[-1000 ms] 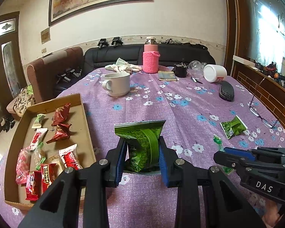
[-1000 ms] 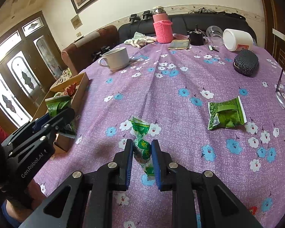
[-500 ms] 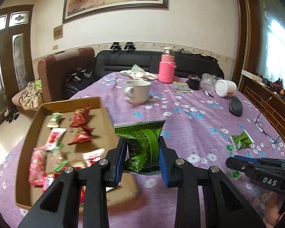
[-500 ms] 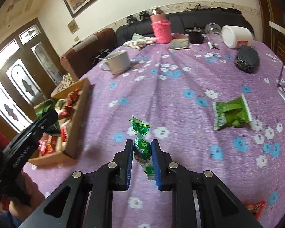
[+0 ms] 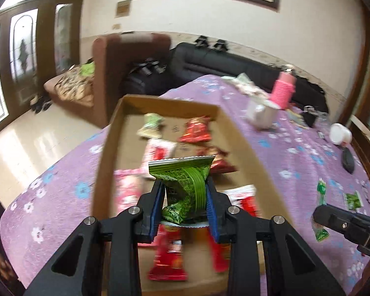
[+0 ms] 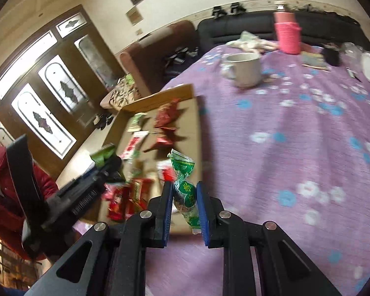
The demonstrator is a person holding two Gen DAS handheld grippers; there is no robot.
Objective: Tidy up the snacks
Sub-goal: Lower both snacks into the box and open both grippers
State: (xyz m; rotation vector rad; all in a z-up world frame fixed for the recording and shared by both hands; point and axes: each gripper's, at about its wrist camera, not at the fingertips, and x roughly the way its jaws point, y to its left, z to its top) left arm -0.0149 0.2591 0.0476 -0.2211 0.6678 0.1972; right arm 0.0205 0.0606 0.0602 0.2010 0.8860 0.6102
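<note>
My left gripper (image 5: 183, 202) is shut on a green snack packet (image 5: 185, 187) and holds it above the near part of a shallow cardboard box (image 5: 244, 143) with several red, pink and green snacks in it. My right gripper (image 6: 184, 204) is shut on a small green wrapped candy (image 6: 183, 187) and holds it over the box's near right edge (image 6: 197, 128). The left gripper also shows in the right wrist view (image 6: 103, 159). The right gripper shows in the left wrist view (image 5: 318, 217), with the candy (image 5: 321, 194). Another green packet (image 5: 353, 200) lies on the cloth to the right.
The table has a purple flowered cloth (image 6: 296, 128). On it stand a white mug (image 6: 245, 70), a pink bottle (image 6: 287, 34), a white jar (image 5: 340, 134) and a dark case (image 5: 347, 159). A brown chair (image 5: 125, 74) and black sofa (image 5: 234, 61) stand behind.
Both grippers have swung left with their snacks. The left one is now over the box, the right one at the box's right edge.
</note>
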